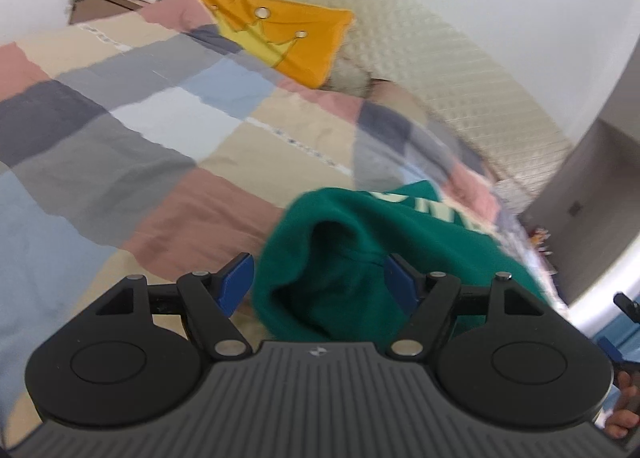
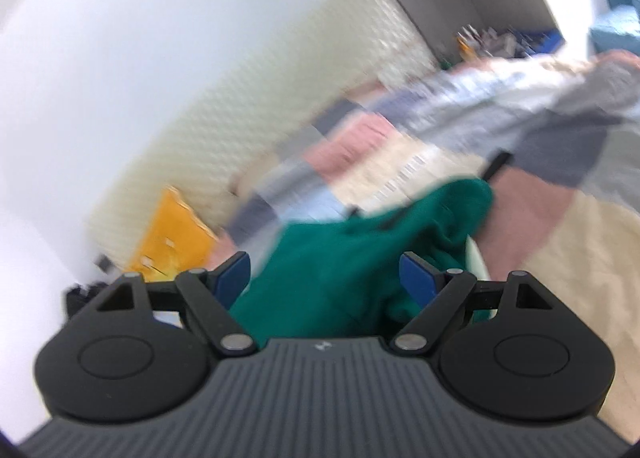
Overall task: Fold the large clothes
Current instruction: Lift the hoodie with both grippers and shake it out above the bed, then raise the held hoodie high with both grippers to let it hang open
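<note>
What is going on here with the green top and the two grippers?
A person is folding a green sweatshirt on a bed with a patchwork quilt. Both the left gripper and the right gripper stand open, with the sweatshirt lying bunched in front of them, gripped by neither. An orange cushion leans at the headboard.

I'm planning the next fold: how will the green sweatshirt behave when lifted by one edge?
The green sweatshirt lies bunched in soft rolls, so it probably droops and sags, not stiff. Its thick-looking fleece suggests some weight, unlikely slippery. On the patchwork quilt it may drag.
</note>
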A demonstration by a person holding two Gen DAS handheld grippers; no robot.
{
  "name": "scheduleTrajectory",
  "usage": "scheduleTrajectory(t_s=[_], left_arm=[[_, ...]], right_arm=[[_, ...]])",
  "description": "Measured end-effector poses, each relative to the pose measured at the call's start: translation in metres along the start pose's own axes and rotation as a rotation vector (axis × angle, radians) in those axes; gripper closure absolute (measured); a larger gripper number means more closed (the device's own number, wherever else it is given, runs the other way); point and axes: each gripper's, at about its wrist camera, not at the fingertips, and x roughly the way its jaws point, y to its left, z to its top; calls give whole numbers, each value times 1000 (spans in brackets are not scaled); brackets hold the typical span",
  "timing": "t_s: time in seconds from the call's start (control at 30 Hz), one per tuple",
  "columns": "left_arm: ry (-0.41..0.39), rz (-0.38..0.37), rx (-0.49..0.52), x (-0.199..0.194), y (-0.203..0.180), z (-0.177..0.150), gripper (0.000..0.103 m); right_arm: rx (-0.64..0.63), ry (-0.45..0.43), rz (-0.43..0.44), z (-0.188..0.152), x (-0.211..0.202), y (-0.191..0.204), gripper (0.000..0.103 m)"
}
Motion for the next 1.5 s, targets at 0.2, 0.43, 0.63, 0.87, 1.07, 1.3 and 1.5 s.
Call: scheduleTrajectory(t_s=[0.2, 0.43, 0.63, 0.87, 1.07, 1.3, 1.5], left_arm=[[46, -123, -40, 6, -7, -6, 27], [109, -124, -45, 22, -11, -17, 27], [132, -102, -54, 31, -7, -21, 27], [142, -69, -67, 43, -3, -23, 27], [113, -25, -124, 44, 6, -19, 27], [80, -54, -232, 39, 23, -13, 27], [14, -127, -206, 24, 16, -7, 27]], right_arm=[[10, 96, 200, -11, 10, 19, 18], [10, 362, 234, -63, 66, 37, 18], [-45, 446, 247, -109, 95, 57, 18], [-142, 464, 213, -142, 130, 63, 24], [-136, 397, 228, -124, 117, 65, 77], [-99, 319, 291, -103, 82, 70, 89], [-193, 222, 399, -85, 34, 84, 90]])
